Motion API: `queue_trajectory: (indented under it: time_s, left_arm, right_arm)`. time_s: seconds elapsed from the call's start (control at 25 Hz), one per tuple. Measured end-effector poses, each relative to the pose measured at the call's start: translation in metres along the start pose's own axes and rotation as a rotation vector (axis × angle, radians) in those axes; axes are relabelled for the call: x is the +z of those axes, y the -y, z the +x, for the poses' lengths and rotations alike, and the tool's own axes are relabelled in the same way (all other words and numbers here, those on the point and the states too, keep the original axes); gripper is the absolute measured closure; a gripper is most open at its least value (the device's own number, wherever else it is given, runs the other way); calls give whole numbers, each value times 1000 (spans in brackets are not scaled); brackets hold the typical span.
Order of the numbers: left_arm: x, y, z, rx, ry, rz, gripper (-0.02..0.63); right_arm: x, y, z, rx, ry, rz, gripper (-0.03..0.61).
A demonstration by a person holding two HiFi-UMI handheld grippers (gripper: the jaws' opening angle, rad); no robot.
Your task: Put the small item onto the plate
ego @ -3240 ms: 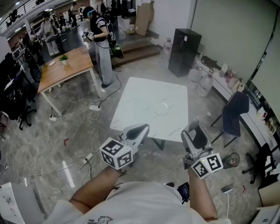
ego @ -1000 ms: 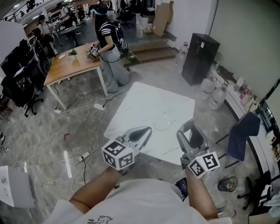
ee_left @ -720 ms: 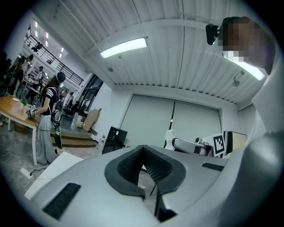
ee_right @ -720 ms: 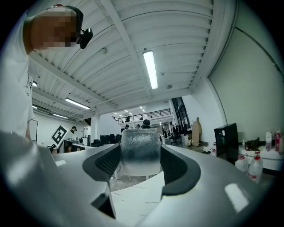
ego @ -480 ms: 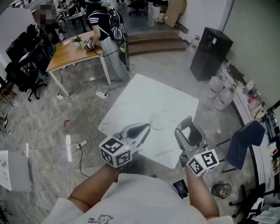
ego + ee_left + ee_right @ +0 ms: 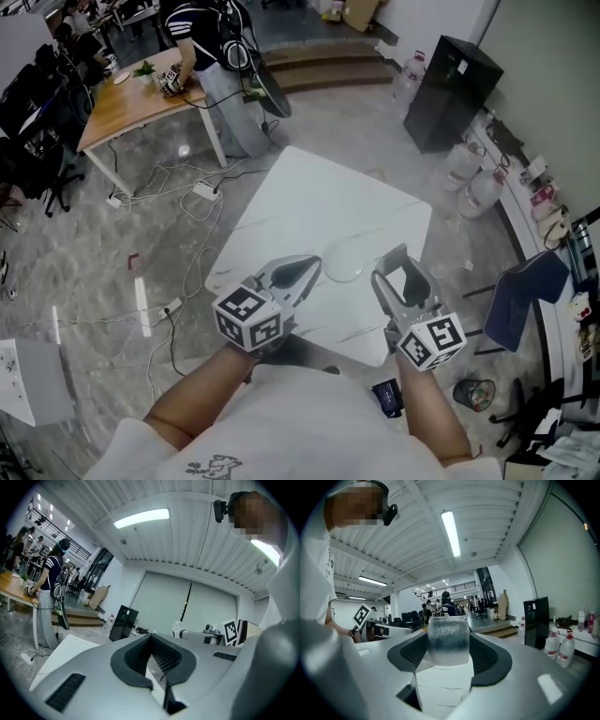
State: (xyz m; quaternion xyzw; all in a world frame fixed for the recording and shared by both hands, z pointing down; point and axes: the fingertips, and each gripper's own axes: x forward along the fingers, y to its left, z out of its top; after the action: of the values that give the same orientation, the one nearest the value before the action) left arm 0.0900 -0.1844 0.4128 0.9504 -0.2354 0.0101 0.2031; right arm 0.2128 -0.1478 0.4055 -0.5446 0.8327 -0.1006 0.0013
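Note:
A clear glass plate (image 6: 345,260) lies on the white table (image 6: 319,202), near its front edge. My right gripper (image 6: 395,262) is held over that edge just right of the plate, shut on a small translucent block (image 6: 448,640) that fills the gap between its pads. The block shows in the head view as a pale patch (image 6: 409,278) between the jaws. My left gripper (image 6: 312,266) is just left of the plate, its jaws together with nothing between them. In the left gripper view its dark pads (image 6: 140,660) meet in a point. The plate is hidden in both gripper views.
A wooden table (image 6: 131,94) with a person (image 6: 211,47) bent over it stands at the back left. Cables (image 6: 183,202) trail over the floor left of the white table. A black cabinet (image 6: 448,89), water bottles (image 6: 473,183) and a blue chair (image 6: 520,295) stand to the right.
The white table has come closer. Both grippers, earlier held over the floor short of it, now reach over its front edge on either side of the plate.

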Motion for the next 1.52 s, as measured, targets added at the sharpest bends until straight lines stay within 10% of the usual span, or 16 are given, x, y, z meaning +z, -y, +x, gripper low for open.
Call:
queue_trajectory:
  time_s: [0.48,1.52]
  left_arm:
    - [-1,-98,35,-85,-85,-43,607]
    - [-58,-148,79,38,-173,-147,607]
  right_arm:
    - [-75,43,95,-90,-278,-25,307]
    - [-370,142,177,206,-1126,-285,307]
